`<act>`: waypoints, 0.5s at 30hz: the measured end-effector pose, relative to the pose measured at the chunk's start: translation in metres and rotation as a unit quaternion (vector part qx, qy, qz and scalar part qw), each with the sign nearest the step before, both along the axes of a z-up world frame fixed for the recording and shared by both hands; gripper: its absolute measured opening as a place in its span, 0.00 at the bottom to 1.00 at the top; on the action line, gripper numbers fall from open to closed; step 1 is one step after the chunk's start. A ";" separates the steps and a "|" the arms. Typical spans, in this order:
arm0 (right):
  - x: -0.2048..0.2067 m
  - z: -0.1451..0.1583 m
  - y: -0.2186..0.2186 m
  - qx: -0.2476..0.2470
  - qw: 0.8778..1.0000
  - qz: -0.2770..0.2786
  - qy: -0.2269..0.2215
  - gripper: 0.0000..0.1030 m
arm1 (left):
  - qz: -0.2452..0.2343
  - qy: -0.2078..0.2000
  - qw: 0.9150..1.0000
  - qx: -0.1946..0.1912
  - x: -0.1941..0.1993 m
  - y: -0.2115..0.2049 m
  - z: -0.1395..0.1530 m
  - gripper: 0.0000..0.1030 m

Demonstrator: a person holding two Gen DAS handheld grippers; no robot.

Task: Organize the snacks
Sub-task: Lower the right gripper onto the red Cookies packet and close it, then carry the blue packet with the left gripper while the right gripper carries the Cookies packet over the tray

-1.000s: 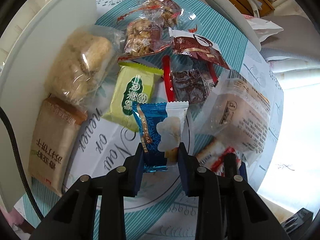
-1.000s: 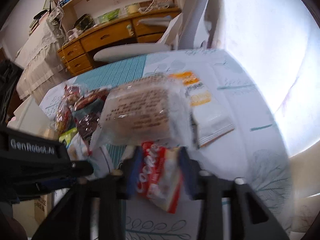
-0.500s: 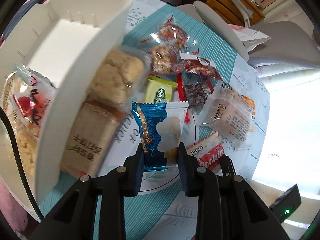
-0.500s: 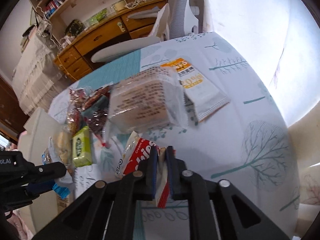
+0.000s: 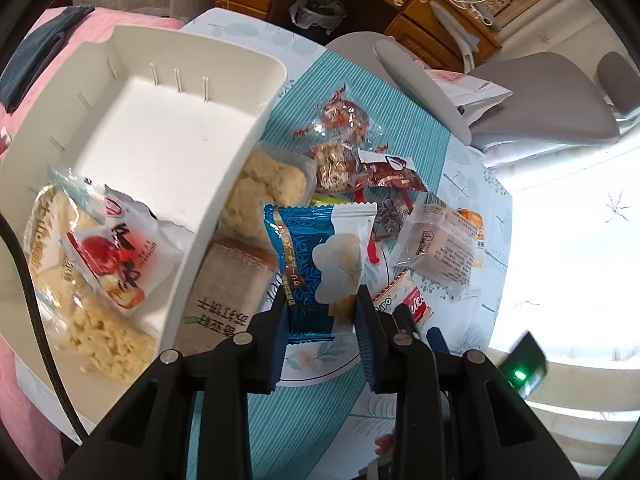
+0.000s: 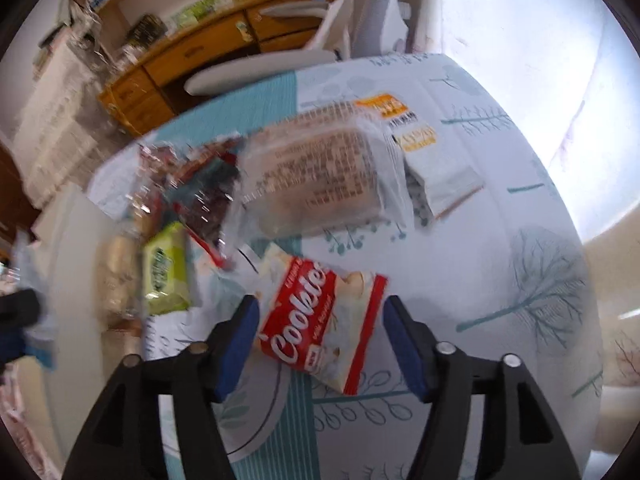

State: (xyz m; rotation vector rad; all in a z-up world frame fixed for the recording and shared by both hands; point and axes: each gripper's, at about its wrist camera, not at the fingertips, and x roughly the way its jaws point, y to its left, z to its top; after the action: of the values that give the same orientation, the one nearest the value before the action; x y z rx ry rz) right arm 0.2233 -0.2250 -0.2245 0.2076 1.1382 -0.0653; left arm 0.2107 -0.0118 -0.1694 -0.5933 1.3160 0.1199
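The left gripper [image 5: 322,312] has its pads pinched on the bottom edge of a blue-and-white snack packet [image 5: 320,260], held up above the table beside the white bin [image 5: 168,152]. The right gripper [image 6: 318,334] is spreading its jaws — the red Cookies packet [image 6: 320,320] lies on the tablecloth [image 6: 480,280] between them, neither pad pressing it.

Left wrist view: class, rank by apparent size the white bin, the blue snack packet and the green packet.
1. white bin
2. blue snack packet, though it is nearest the camera, which enlarges it
3. green packet, mostly hidden, so its rank is unsure
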 end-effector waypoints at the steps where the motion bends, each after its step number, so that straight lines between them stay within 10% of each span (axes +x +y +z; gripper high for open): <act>1: -0.001 -0.002 0.004 -0.006 1.000 -0.005 0.003 0.66 | -0.003 -0.001 1.000 0.000 -0.001 0.003 0.002 0.28; 9: -0.004 -0.013 0.030 -0.036 0.999 -0.024 -0.003 0.70 | -0.019 -0.011 1.000 0.002 -0.012 0.030 0.012 0.28; 15: -0.009 -0.010 0.039 -0.055 0.998 -0.039 -0.020 0.51 | -0.040 -0.024 0.999 -0.001 -0.025 0.049 0.023 0.28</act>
State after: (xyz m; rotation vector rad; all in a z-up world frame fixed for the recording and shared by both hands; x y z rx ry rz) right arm 0.2146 -0.1862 -0.2341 0.1539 1.0835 -0.1911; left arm 0.1859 0.0376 -0.1464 -0.5419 1.2908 0.0389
